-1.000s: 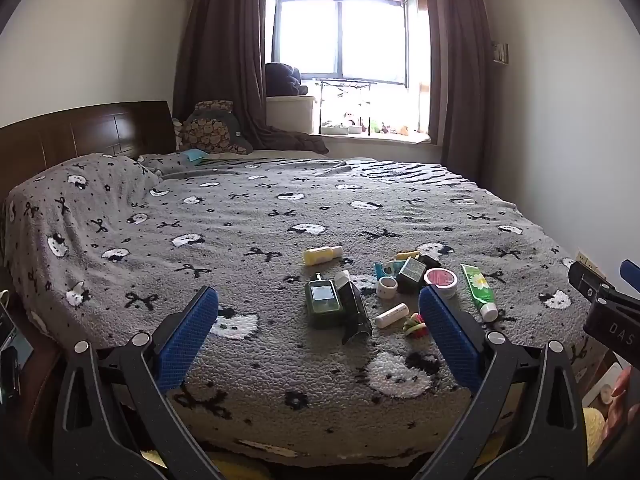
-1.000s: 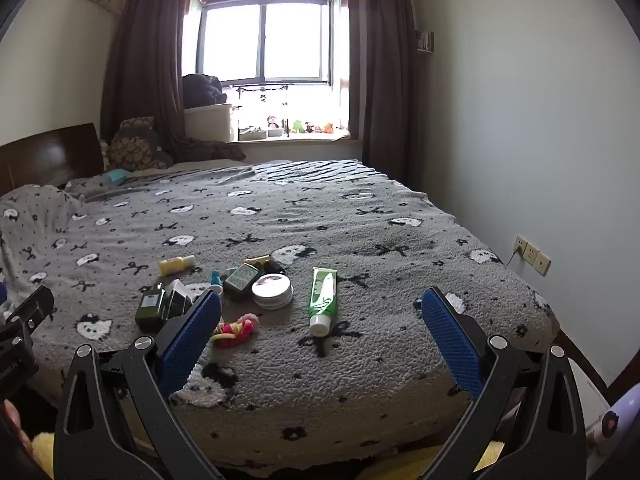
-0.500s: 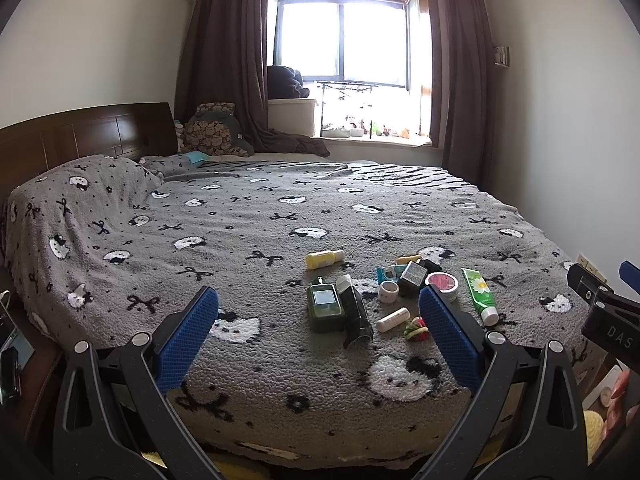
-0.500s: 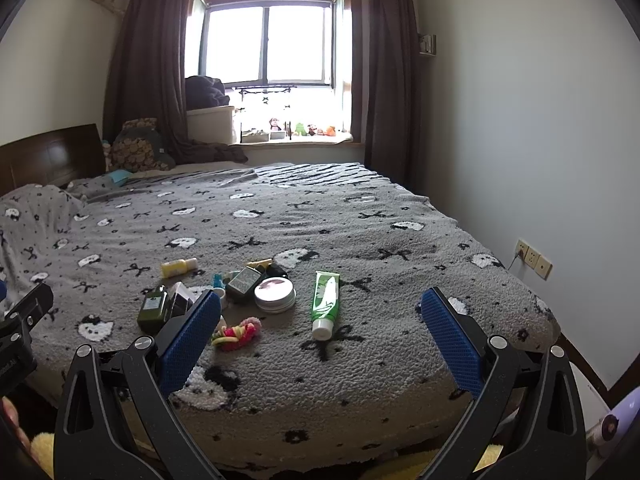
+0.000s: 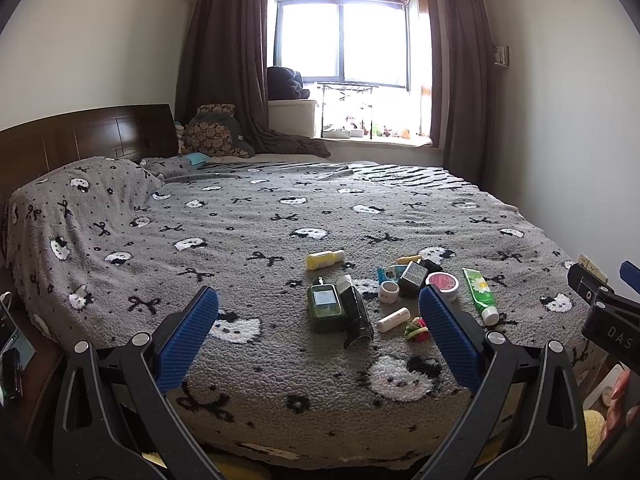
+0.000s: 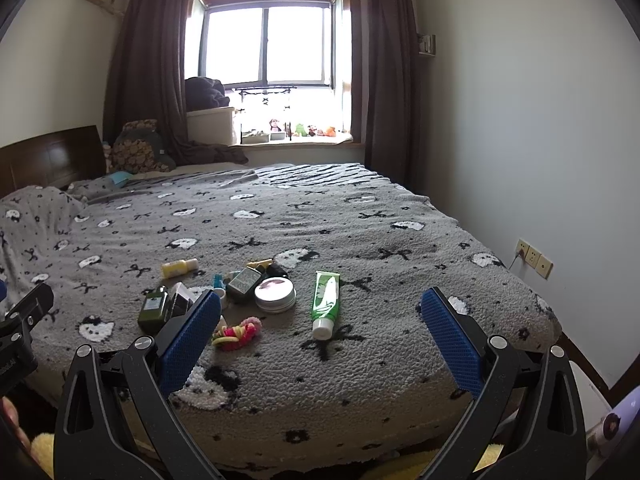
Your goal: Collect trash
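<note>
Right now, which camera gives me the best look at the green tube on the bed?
The right wrist view: the green tube lies in the open between the gripper's fingers, whole from crimped end to white cap. The left wrist view shows the tube too, smaller and off to the right beyond the right-hand blue pad.

Daylight floods in from the window, totally blown out white. Walls curve hard at the fisheye edges, corners vignette black, and everything nearer the camera sits dimmer but sharp.
</note>
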### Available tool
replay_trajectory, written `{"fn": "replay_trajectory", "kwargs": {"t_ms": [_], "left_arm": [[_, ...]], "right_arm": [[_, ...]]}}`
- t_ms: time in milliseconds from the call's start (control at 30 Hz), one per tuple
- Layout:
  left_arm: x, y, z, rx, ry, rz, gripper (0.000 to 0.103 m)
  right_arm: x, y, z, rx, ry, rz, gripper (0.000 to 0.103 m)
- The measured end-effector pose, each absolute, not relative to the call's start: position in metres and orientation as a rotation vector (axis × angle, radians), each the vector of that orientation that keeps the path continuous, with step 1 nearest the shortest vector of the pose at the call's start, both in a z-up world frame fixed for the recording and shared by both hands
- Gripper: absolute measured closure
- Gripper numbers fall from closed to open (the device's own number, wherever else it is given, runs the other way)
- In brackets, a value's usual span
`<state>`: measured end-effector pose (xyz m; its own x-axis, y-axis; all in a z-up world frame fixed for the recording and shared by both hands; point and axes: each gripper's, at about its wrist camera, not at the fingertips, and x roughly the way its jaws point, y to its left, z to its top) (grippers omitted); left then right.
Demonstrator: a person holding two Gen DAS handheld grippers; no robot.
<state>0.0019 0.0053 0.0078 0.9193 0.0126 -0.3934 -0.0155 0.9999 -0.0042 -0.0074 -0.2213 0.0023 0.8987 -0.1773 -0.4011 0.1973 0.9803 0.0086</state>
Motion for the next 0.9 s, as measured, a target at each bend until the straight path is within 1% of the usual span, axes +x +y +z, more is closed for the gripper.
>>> {"fn": "replay_trajectory", "kwargs": {"t_ms": [900], "left_arm": [[0.0028,0.003,0.001,0.01,0.421,0.016,0.008]], "right_arm": [[-0.0081,-0.2249,-0.0012,0.061,0.412,-0.197,0.003]]}}
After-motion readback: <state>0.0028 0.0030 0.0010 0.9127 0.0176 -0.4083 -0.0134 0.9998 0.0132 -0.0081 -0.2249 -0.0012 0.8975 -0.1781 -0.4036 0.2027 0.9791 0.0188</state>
